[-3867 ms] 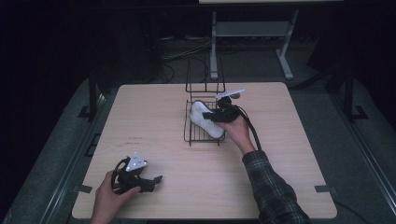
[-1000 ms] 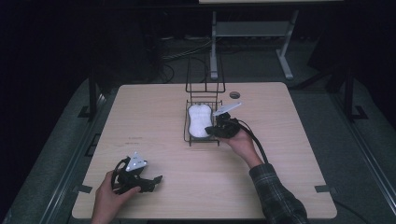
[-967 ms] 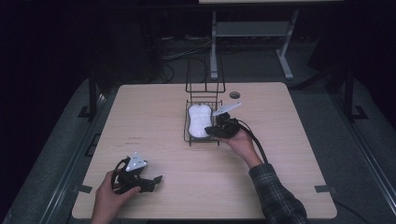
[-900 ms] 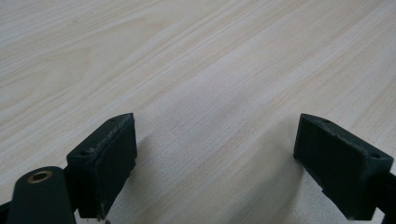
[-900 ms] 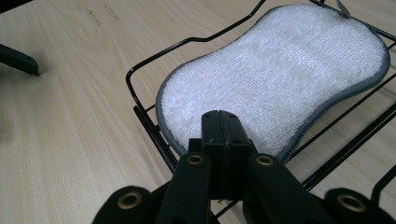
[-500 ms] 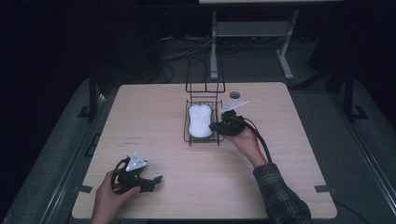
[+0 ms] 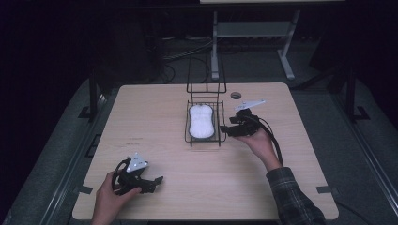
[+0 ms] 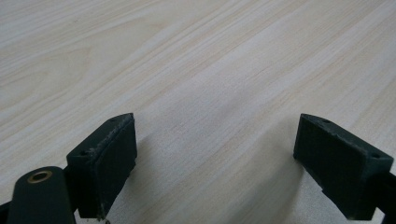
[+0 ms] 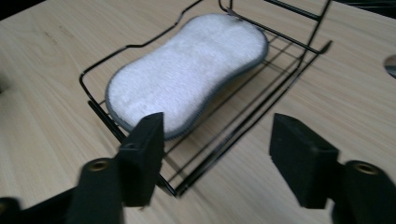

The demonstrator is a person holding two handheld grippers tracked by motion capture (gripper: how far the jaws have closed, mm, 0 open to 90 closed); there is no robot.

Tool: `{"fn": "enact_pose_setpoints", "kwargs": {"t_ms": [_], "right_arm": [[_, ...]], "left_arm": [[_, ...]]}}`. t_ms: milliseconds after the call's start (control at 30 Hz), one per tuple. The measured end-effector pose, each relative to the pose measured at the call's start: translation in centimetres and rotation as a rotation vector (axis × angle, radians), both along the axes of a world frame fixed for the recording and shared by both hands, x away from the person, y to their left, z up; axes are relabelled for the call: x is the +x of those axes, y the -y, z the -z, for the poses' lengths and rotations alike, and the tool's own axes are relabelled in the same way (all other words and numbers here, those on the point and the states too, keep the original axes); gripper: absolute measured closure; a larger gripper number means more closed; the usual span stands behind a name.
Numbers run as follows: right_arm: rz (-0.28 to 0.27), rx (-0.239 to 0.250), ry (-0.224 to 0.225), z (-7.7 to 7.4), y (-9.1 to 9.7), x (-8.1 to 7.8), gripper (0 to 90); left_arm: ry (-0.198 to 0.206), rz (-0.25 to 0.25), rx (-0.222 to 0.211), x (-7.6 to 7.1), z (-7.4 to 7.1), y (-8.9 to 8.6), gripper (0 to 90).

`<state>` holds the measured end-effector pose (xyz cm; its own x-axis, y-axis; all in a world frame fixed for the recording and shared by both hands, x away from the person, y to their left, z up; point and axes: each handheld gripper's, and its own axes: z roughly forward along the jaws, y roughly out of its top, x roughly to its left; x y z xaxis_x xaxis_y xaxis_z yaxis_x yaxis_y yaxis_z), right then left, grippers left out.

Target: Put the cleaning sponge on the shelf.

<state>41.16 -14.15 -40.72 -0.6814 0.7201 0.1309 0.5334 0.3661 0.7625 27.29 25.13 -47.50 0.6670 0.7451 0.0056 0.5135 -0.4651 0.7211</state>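
Note:
A white, grey-edged sponge lies flat in the black wire rack at the middle of the wooden table. My right gripper hovers just right of the rack, pointing at its near right corner. Its jaws have just been opening and stand open, with nothing pressed between the pads. My left gripper rests low over bare wood near the table's front left, open and holding nothing.
The rack's tall wire back rises at its far end. A small dark round hole sits in the tabletop behind my right gripper. A white stand stands beyond the table's far edge.
My right gripper has drawn back to the right, off the sponge and out of the rack, and its jaws have opened. The sponge stays lying in the rack. The left gripper has not moved.

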Motion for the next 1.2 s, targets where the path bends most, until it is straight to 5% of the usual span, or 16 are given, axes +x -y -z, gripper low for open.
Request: {"fn": "enact_pose_setpoints", "kwargs": {"t_ms": [267, 1200], "right_arm": [[0.065, -0.007, -0.015, 0.3, 2.9, -1.3, 17.5], [0.152, -0.046, -0.026, 2.6, 11.0, -8.1, 15.2]], "left_arm": [[0.000, 0.000, 0.000, 0.0, 0.0, 0.0, 12.4], [0.000, 0.000, 0.000, 0.0, 0.0, 0.0, 12.4]]}}
